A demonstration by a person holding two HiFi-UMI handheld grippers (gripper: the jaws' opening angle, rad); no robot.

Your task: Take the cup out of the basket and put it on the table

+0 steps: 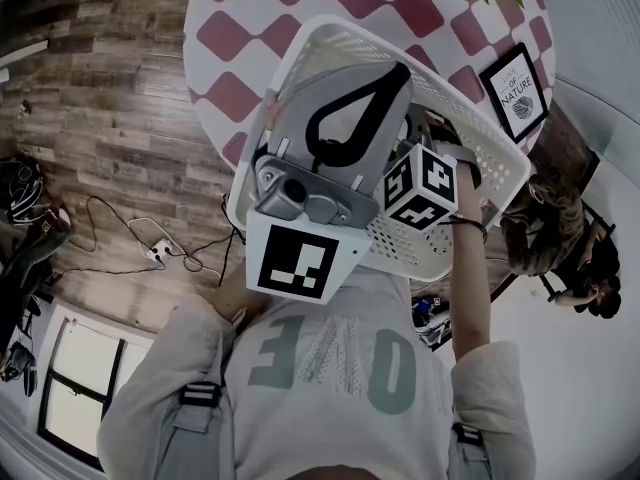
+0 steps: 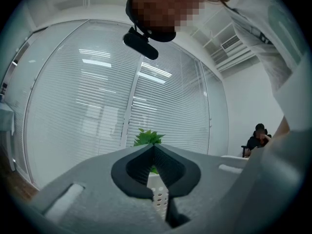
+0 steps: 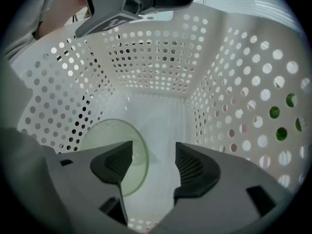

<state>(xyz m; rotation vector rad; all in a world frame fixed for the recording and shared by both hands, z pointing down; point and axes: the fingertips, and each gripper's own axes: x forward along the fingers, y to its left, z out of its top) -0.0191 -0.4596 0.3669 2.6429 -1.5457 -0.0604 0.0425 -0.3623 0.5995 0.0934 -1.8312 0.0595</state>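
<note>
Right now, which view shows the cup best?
The right gripper view: the pale green cup is inside the basket ahead of the open right claw. Head and left gripper views show the basket, no cup.

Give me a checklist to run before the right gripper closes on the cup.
1. Right gripper inside the basket: ok.
2. Its jaws apart, nothing pinched: ok.
3. Cup centred between those jaws: not ok; it sits off to one side, partly behind one jaw.
4. Left gripper clamped on the basket wall: ok.
5. Free spot on the table for the cup: cannot tell; the basket hides much of it.
</note>
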